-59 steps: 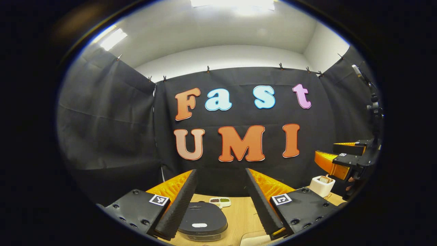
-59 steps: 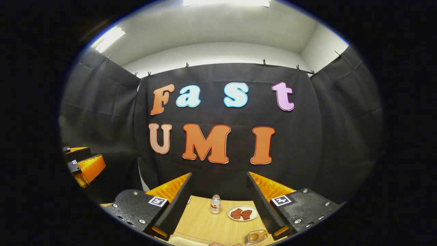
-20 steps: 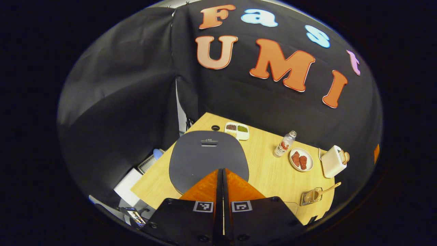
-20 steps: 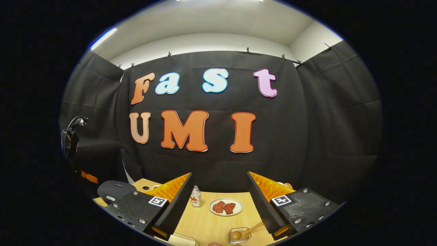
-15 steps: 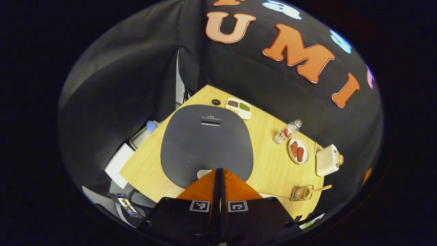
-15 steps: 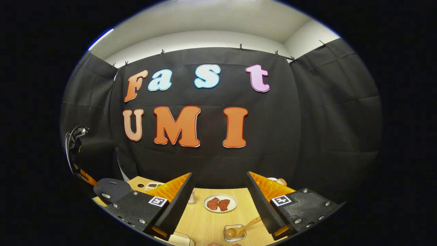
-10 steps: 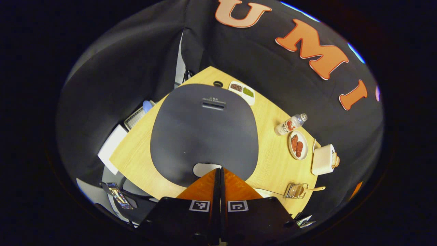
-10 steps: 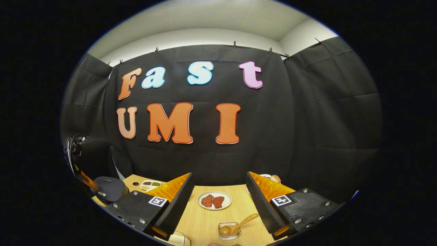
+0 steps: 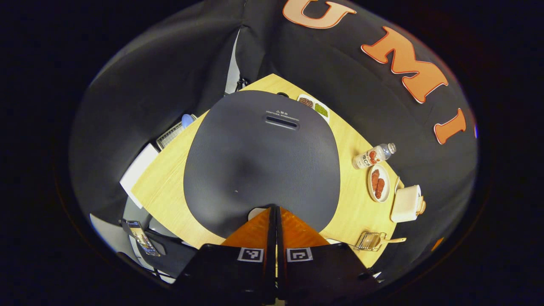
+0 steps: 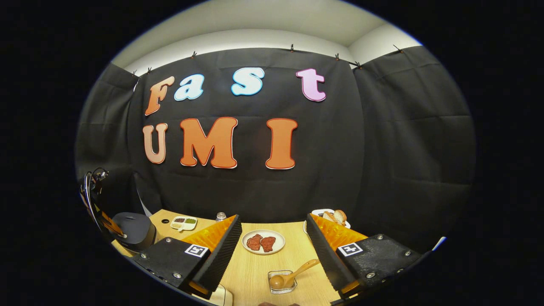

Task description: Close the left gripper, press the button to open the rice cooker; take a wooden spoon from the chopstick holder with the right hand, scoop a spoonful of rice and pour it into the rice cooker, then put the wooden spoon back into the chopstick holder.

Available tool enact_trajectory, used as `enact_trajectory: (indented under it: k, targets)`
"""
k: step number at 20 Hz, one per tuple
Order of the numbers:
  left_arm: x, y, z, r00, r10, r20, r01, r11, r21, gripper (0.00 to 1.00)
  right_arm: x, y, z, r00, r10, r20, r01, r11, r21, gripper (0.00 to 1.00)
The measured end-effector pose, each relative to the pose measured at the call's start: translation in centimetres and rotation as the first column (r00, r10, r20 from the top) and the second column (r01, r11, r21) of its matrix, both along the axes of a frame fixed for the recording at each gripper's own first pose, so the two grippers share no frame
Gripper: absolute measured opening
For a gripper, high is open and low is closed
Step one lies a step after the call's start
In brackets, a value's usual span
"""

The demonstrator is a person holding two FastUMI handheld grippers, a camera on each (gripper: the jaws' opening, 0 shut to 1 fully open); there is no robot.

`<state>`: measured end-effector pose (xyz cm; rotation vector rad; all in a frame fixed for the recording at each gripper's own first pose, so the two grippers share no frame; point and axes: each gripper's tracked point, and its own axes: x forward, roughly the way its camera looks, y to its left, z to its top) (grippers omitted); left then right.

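While its two fingers are pressed together, the left gripper (image 9: 274, 208) points down at the near edge of the rice cooker (image 9: 261, 157). Off to the right, the right gripper (image 10: 274, 231) is spread apart above the wooden spoon (image 10: 289, 276) in its holder (image 10: 281, 282).

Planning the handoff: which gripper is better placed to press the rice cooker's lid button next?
Left. The left gripper, fingers together, points at the pale oval button on the dark grey rice cooker. The right gripper is open, facing the wooden spoon.
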<state>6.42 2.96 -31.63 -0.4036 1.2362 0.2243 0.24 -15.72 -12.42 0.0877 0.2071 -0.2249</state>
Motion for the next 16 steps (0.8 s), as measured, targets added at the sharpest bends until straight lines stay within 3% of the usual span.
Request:
enact_trajectory:
  k: [2, 9, 12, 16]
  targets:
    - [0.3, 0.0, 0.3, 0.999, 0.004, 0.034, -0.005, 1.000, 0.031, 0.03, 0.5, 1.0, -0.3, 1.000, 0.018, -0.015, -0.017, 1.000, 0.012, 0.95]
    - [-0.1, -0.1, 1.6, 0.979, -0.025, 0.200, 0.012, 0.998, 0.065, 0.06, 1.5, 3.8, -0.1, 0.996, 0.073, -0.040, -0.073, 0.997, 0.014, 0.95]
    - [1.0, 0.1, 4.9, 0.928, -0.101, 0.358, 0.041, 0.985, 0.170, 0.06, 1.3, 4.3, -0.9, 0.995, 0.078, -0.064, -0.078, 0.997, 0.015, 0.95]
    - [3.0, 1.1, 10.8, 0.822, -0.179, 0.541, 0.003, 0.951, 0.311, 0.06, 1.2, 4.2, -1.5, 0.994, 0.071, -0.085, -0.071, 0.997, 0.005, 0.95]
